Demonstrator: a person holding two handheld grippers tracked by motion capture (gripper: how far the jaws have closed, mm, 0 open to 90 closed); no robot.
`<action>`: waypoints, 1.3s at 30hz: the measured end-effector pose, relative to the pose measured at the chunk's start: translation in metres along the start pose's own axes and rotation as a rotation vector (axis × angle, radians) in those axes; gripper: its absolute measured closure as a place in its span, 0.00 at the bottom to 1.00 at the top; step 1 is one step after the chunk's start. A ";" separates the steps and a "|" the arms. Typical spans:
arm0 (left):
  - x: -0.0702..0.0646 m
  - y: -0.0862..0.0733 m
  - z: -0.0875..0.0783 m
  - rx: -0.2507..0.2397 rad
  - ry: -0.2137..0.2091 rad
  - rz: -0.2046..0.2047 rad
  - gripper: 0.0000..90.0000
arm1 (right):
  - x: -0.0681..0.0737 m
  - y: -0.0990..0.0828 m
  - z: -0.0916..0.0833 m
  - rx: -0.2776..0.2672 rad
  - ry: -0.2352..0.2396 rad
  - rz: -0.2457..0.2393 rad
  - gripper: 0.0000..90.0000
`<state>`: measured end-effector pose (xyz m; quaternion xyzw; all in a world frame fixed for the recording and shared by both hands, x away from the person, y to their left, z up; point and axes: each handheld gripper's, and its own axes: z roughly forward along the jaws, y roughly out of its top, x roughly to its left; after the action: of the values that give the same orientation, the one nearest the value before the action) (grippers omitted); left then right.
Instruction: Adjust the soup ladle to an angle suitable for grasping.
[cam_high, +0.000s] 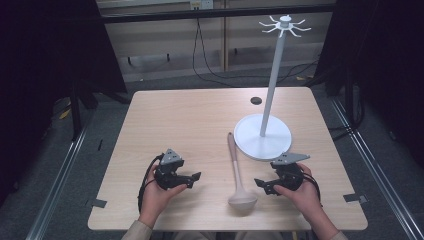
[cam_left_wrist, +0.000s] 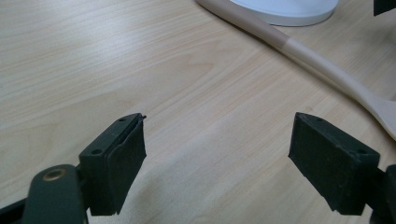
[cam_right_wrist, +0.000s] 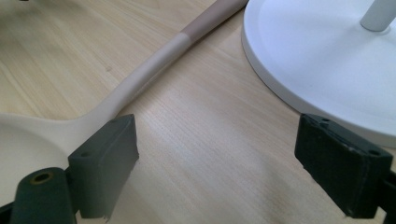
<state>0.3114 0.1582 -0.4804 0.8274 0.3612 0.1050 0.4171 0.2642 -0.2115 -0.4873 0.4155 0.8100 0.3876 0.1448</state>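
A pale wooden spoon (cam_high: 238, 175) lies on the table between my two grippers, bowl toward the near edge and its darker handle end against the white stand base (cam_high: 262, 137). My left gripper (cam_high: 196, 179) rests on the table left of the spoon, jaws wide apart over bare wood (cam_left_wrist: 217, 154); the spoon (cam_left_wrist: 327, 70) crosses the upper right of its view. My right gripper (cam_high: 259, 184) rests right of the spoon bowl, open with nothing between its jaws (cam_right_wrist: 217, 154). The spoon (cam_right_wrist: 140, 79) runs past its left jaw.
A tall white stand (cam_high: 274, 75) with hooked arms at its top rises from the round base (cam_right_wrist: 317, 60) at the table's right middle. A small dark round hole (cam_high: 256, 100) sits near the far edge. Bare wood (cam_high: 180, 120) covers the left and far parts.
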 end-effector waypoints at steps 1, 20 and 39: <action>0.000 0.001 0.000 0.000 0.001 0.003 0.20 | 0.000 0.000 0.000 -0.003 0.002 0.000 0.17; 0.002 -0.002 -0.006 -0.019 0.017 -0.017 0.20 | 0.007 0.012 0.015 -0.021 0.001 -0.046 0.68; 0.006 -0.019 -0.022 -0.021 0.008 -0.043 0.17 | 0.019 0.029 0.045 0.032 0.033 -0.125 0.98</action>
<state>0.2963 0.1831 -0.4819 0.8146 0.3793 0.1030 0.4265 0.2940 -0.1630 -0.4937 0.3600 0.8427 0.3717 0.1489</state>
